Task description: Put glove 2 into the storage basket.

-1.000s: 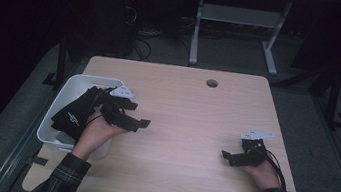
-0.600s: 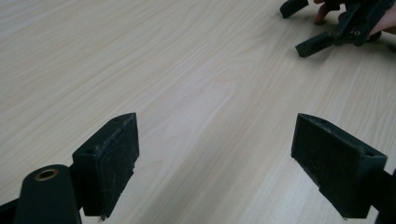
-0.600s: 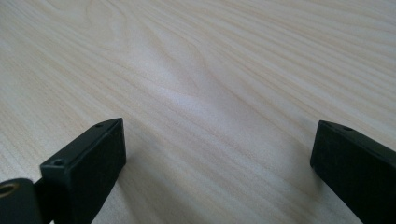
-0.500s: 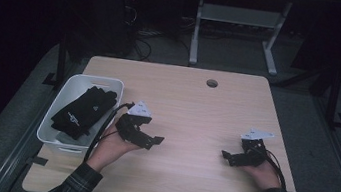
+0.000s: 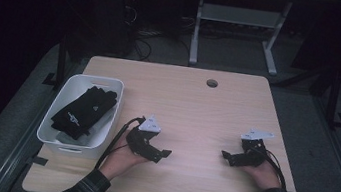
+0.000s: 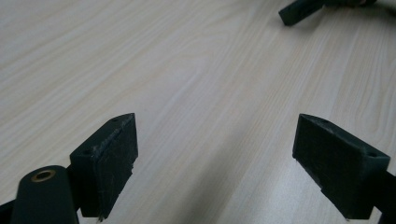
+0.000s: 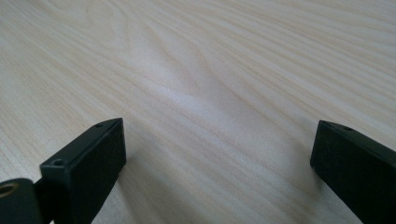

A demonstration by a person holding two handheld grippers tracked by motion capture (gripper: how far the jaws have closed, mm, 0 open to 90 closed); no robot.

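The wooden table (image 5: pixel 197 110) is taking most of the high view, pale and bare in the middle, with a small round cable hole (image 5: pixel 212 83) near its far edge. At the left edge of the table a white plastic bin (image 5: pixel 62 143) is standing, and inside it a pair of black gloves (image 5: pixel 84 111) with small white print is lying, spread along the bin floor and leaning a little on its right wall.

The left gripper (image 5: pixel 160 154) is resting in the person's hand just to the right of the bin, pointing toward the middle of the table. In the left gripper view its jaws are standing wide apart with nothing between them, only wood grain below. The right gripper (image 5: pixel 227 157) is lying near the right edge, well apart from the bin, also pointing inward; in the right gripper view its jaws are spread open too, and empty.

The gloves are looking like thin fabric, so I am judging them light, soft and floppy, not fragile, and not slippery for the pads. They will probably be folding and hanging when lifted. A good place for taking hold seems the cuff end or a thick fold in the middle, where both layers can be pinched together.
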